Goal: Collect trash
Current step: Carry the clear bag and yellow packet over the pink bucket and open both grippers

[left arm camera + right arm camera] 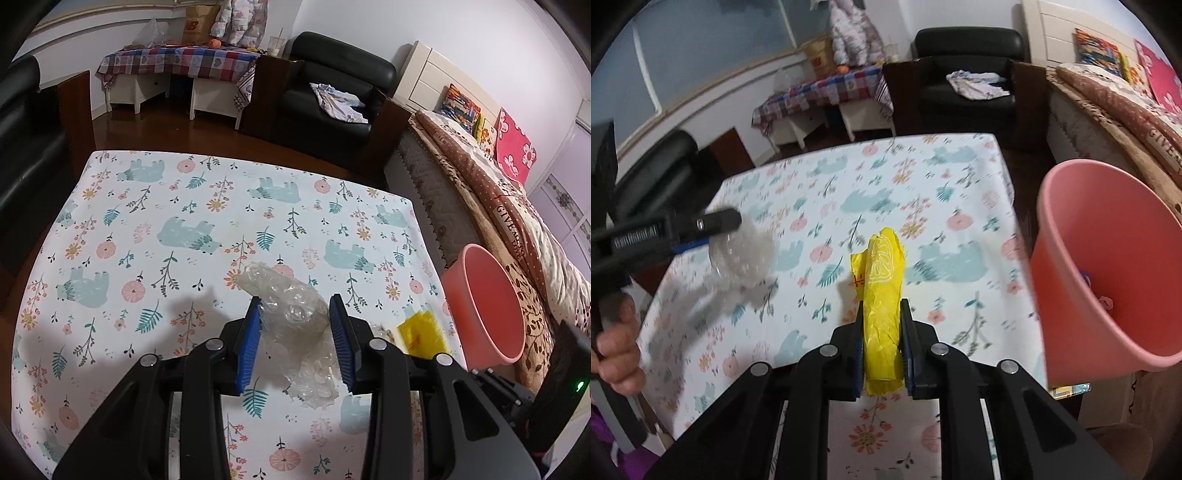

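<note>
My left gripper (295, 306) is shut on a crumpled clear bubble wrap (291, 314) and holds it above the patterned tablecloth (147, 221). In the right wrist view the left gripper (713, 229) shows at the left with the bubble wrap (746, 254), blurred. My right gripper (882, 310) is shut on a crumpled yellow plastic bag (881, 280) above the table. The yellow bag also shows in the left wrist view (421, 332). A pink bin (1108, 266) stands at the table's right edge, its mouth tilted toward me; it holds a few small items. It shows in the left wrist view too (484, 306).
A bed with a brown blanket (498, 206) lies to the right behind the bin. A black armchair (332, 92) with a cloth on it stands beyond the table's far edge. A checked side table (177, 62) with bags stands at the back wall.
</note>
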The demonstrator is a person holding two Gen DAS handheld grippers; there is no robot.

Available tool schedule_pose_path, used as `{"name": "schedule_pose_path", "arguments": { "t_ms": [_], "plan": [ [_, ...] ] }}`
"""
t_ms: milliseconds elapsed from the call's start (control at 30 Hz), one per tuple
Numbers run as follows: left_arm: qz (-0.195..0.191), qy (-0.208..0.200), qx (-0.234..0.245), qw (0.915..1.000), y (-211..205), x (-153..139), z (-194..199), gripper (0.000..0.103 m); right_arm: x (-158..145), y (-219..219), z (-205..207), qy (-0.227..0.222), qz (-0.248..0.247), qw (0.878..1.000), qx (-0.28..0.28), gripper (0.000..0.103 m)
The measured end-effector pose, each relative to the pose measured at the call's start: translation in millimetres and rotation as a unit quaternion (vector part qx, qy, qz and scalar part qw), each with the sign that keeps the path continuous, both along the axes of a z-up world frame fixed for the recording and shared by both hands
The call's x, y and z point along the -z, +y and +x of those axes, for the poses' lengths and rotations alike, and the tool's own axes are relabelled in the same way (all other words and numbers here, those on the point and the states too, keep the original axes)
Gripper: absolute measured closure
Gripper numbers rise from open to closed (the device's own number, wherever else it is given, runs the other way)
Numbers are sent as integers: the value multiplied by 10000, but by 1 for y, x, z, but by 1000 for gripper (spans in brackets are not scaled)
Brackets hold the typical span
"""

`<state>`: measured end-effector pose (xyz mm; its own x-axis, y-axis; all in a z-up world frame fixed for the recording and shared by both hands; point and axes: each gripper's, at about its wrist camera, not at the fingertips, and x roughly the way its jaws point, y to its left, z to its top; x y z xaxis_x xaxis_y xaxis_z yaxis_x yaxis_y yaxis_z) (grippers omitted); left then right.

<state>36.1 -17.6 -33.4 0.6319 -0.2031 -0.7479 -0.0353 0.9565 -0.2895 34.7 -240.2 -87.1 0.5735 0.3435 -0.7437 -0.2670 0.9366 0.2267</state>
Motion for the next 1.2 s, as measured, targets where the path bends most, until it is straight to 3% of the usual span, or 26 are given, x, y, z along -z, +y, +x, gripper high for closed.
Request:
{"name": "schedule_pose_path", "arguments": {
  "t_ms": [400,667,933,1200],
  "plan": [
    [-9,-92,217,9997,-17,-7,2,66,-33,-63,1,-416,422,9949,822,88],
    [-15,-235,603,9979,-49,-16,8,66,-45,-125,0,-596,547,9835,1616,88],
    [-8,-480,1177,9919,-98,-32,16,66,-45,-174,-6,-683,547,9707,2237,88],
    [-35,-745,1748,9818,-154,-50,26,66,-34,-198,-10,-612,578,9646,2497,88]
  ]
}}
